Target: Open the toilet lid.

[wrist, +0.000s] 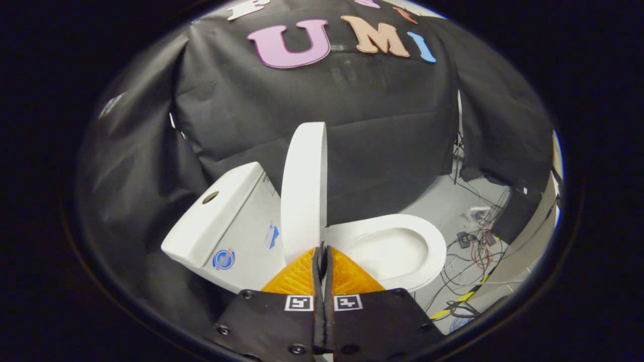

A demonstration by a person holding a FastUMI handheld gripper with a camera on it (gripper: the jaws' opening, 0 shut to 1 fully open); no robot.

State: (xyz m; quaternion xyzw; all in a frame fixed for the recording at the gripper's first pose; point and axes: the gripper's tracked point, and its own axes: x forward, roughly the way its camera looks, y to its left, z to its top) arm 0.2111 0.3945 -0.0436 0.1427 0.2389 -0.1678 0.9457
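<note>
Gripper: the handheld two-finger gripper [322,251] has its fingers pressed together, with only a thin dark seam between them; nothing is held between the tips.
Gripper position: the fingertips sit just at the lower edge of the raised lid, near the hinge end of the bowl; whether they touch the lid cannot be told.
Lid: the white oval plastic toilet lid [303,191] stands raised, close to upright, seen nearly edge-on, just ahead of the fingertips.
Lid vs tank: the lid is between the tank and the bowl opening; whether it leans on the tank cannot be told.
Tank: the white ceramic toilet tank [221,226] lies beside the lid, with a round flush button on its top and small blue stickers on its side.
Bowl: the white oval toilet seat and bowl [402,246] is uncovered, its hollow visible.
Floor: the pale grey floor [443,201] beyond the bowl carries a tangle of thin cables [473,246].
Surround: black cloth booth wall [377,125] behind the toilet.
</note>
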